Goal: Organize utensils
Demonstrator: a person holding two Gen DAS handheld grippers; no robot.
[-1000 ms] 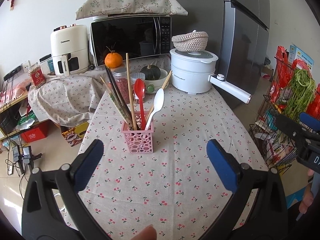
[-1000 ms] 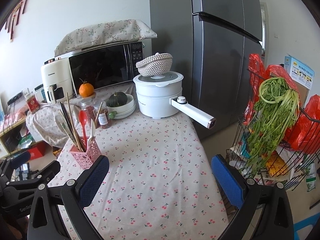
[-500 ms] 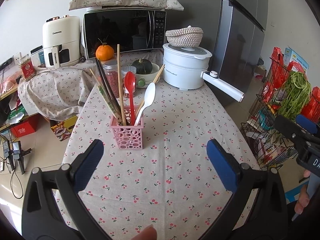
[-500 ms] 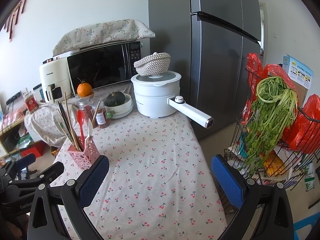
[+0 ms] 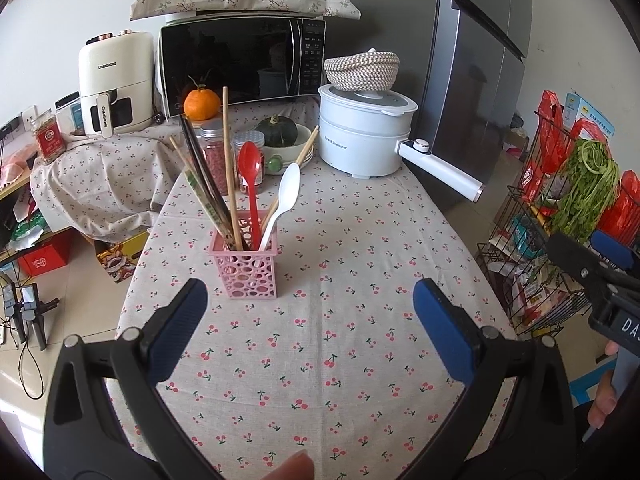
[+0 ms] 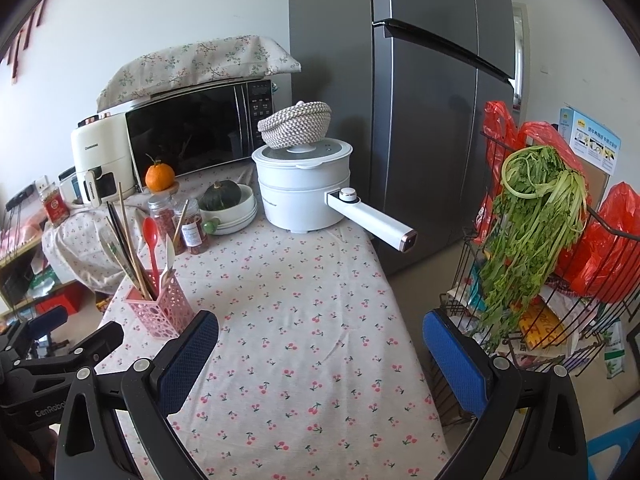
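A pink perforated utensil holder (image 5: 246,268) stands upright on the cherry-print tablecloth (image 5: 320,352). It holds a red spoon (image 5: 250,172), a white spoon (image 5: 285,200) and several chopsticks (image 5: 216,184). My left gripper (image 5: 310,332) is open and empty, a little in front of the holder. My right gripper (image 6: 320,356) is open and empty, off to the right of the holder (image 6: 158,308), over the table. The red spoon (image 6: 151,240) also shows in the right wrist view.
A white electric pot (image 5: 366,136) with a long handle stands at the table's far end, next to a squash in bowls (image 5: 280,136) and spice jars (image 5: 212,148). A microwave (image 5: 240,60) and fridge (image 6: 420,100) stand behind. A wire rack with greens (image 6: 532,248) stands right.
Both grippers have drawn back a little and stayed open. The holder has shifted left and slightly farther in the left wrist view.
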